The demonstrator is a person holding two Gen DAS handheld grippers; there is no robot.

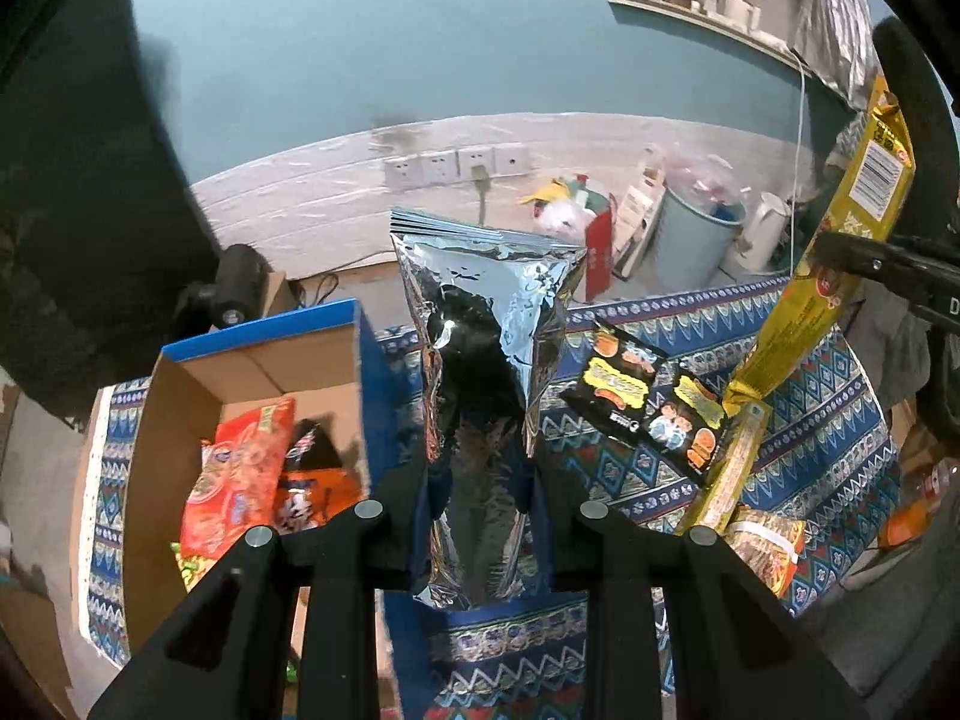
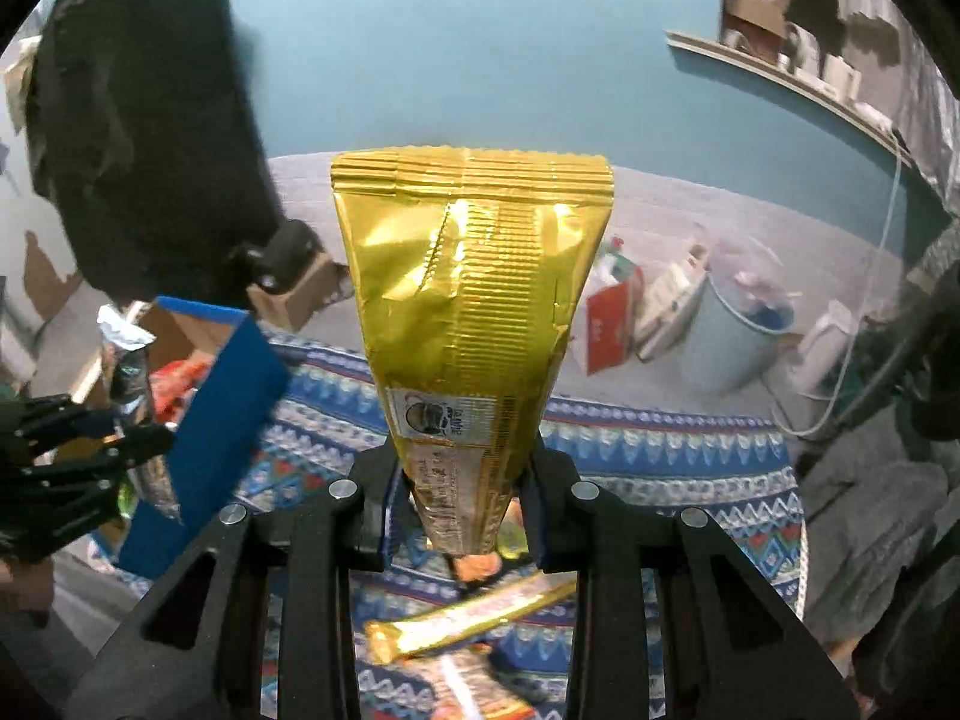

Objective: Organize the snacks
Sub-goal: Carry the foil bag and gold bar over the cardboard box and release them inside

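My left gripper [image 1: 480, 504] is shut on a silver foil snack bag [image 1: 480, 348], which stands up above the patterned cloth. The bag hangs just right of an open cardboard box [image 1: 360, 372] with blue outer walls, holding red and orange snack packs [image 1: 240, 474]. My right gripper [image 2: 465, 510] is shut on the lower end of a tall gold snack bag [image 2: 474, 300]; the same gold snack bag [image 1: 840, 252] shows at the right edge of the left wrist view. A black snack pack [image 1: 654, 402] and a long gold bar [image 2: 474, 612] lie on the cloth.
A blue patterned cloth [image 1: 810, 438] covers the surface. Behind it on the floor stand a pale blue bucket [image 1: 696, 240], a white kettle [image 1: 762, 228], a red carton [image 1: 600, 246] and wall sockets [image 1: 456, 165]. More snack packs [image 1: 768, 546] lie at the cloth's right.
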